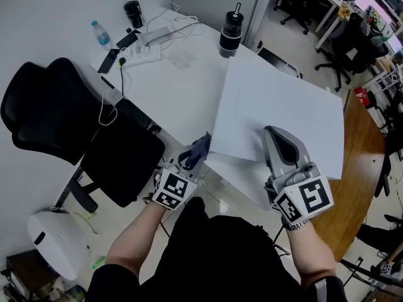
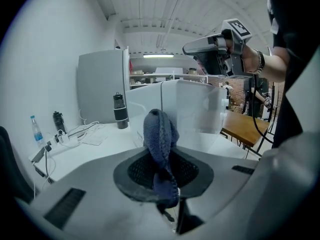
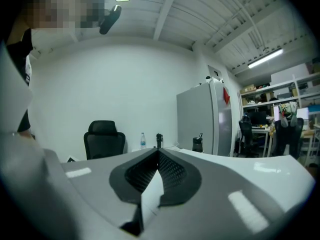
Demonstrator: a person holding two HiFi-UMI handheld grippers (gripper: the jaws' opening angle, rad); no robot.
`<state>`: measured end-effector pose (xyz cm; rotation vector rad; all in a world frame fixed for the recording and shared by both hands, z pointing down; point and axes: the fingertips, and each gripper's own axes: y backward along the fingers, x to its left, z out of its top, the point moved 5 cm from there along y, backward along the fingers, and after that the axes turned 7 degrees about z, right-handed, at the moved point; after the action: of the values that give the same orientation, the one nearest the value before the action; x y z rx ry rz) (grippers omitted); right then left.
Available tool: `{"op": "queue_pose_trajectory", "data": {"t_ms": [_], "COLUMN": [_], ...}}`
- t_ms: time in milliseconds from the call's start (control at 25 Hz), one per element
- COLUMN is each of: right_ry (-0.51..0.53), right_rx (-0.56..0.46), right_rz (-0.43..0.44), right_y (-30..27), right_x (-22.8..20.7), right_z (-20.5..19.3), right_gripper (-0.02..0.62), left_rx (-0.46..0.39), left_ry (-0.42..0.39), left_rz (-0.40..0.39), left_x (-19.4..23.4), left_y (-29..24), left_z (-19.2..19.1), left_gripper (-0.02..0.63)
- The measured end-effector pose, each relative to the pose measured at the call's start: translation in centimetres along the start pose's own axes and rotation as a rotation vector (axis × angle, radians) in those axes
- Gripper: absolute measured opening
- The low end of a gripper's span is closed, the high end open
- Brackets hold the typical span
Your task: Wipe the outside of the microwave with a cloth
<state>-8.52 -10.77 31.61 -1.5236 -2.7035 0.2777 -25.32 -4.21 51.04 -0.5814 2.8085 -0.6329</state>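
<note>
Beside the microwave's [image 1: 283,99] near left corner, holds the left gripper [image 1: 192,158] clamped on a bunched blue cloth [image 1: 200,148], possibly brushing the white wall. Over the microwave's top, carries the right gripper [image 1: 271,134], jaws pressed together, empty.

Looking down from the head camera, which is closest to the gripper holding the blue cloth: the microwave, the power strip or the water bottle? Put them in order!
From the left gripper, which is shut on the cloth:
1. microwave, right beside it, on its right.
2. power strip, farther back on the table, to the left.
3. water bottle, farthest, at the table's far left corner.
</note>
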Motion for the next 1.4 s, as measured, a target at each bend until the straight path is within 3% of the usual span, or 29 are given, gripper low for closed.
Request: {"op": "queue_pose_trajectory", "data": {"t_ms": [520, 1400], "right_ry": [-0.020, -0.004], "right_rx": [0.014, -0.003], "right_rz": [-0.077, -0.210], "right_y": [-3.9, -3.4], "right_x": [-2.1, -6.4], "right_z": [0.4, 2.4], "right_gripper": [0.002, 0.002], "left_rx": [-0.008, 0.051], "left_ry": [-0.024, -0.037], "left_rz": [-0.114, -0.137], "left_x": [3.9, 10.1], "left_y": [-5.9, -17.5], "left_z": [0.9, 3.3], "left_gripper": [0.061, 0.061]}}
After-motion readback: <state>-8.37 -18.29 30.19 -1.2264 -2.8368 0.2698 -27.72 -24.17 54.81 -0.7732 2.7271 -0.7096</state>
